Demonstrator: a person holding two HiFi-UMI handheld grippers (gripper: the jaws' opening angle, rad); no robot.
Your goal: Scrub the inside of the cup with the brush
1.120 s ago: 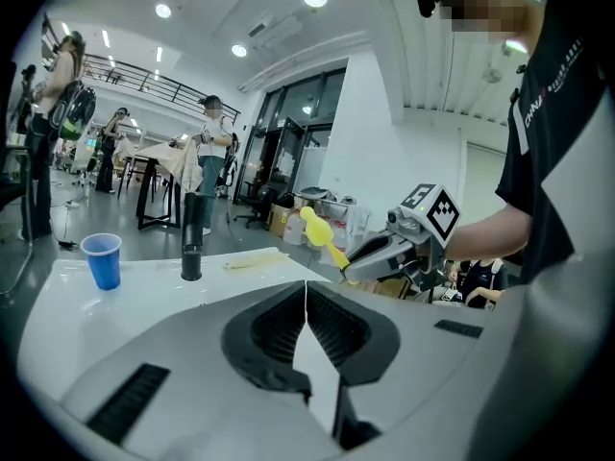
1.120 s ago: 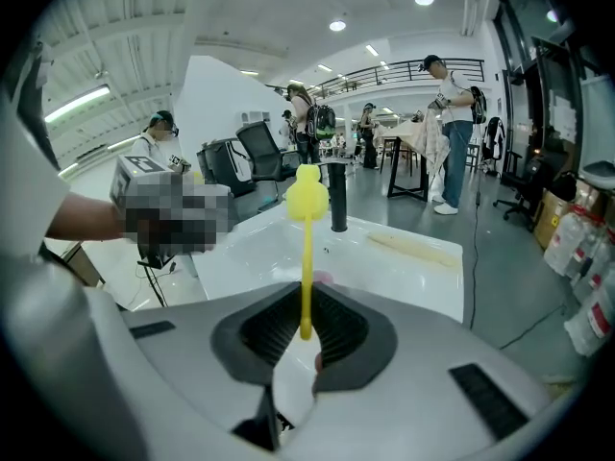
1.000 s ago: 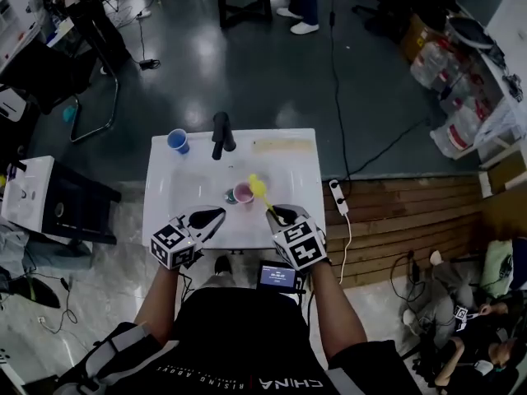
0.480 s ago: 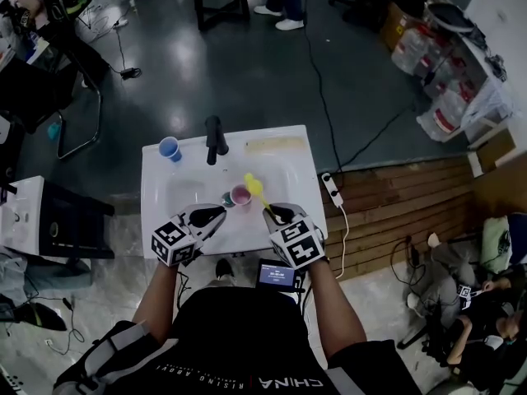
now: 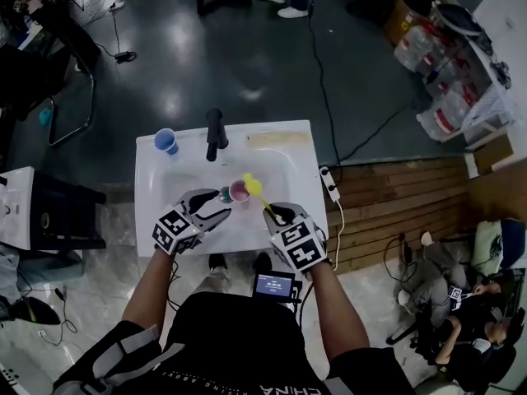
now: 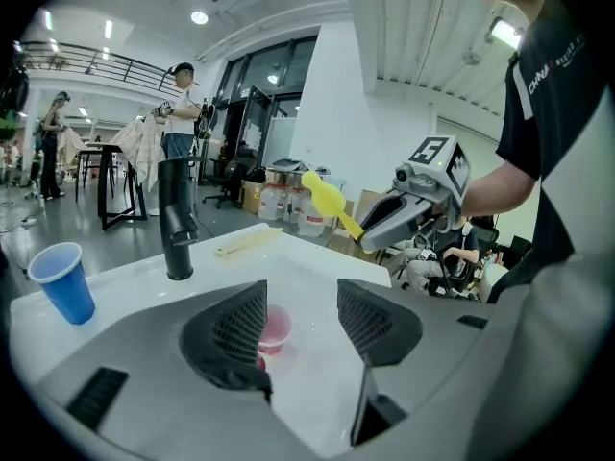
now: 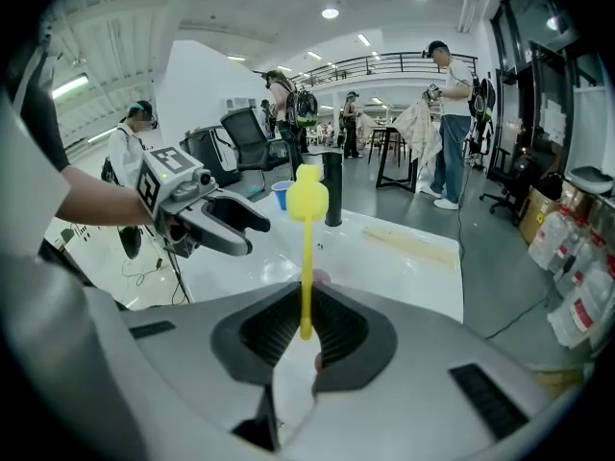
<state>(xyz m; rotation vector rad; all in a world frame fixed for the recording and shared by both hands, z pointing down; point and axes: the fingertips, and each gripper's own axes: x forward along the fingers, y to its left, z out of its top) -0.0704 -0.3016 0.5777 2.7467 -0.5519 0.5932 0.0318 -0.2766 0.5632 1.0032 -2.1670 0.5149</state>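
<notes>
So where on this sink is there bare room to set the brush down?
Bare: right side between strip and right gripper; left side between blue cup and left gripper. Crowded: middle, round pink cup, brush and faucet.

The head view looks steeply down from high above, taking in the whole white tabletop (image 5: 284,175) with the left tool (image 5: 219,205) and right tool (image 5: 277,213) at its near edge. The left gripper view sits low and close, facing across the top through its own jaws, which have just been opening, the small pink plastic cup (image 6: 274,327) ungripped in the gap. The right gripper view looks along its clamped yellow plastic brush (image 7: 307,257). All three share the black upright tap (image 5: 216,134) and blue plastic cup (image 5: 165,141); each gripper view catches the other tool
</notes>
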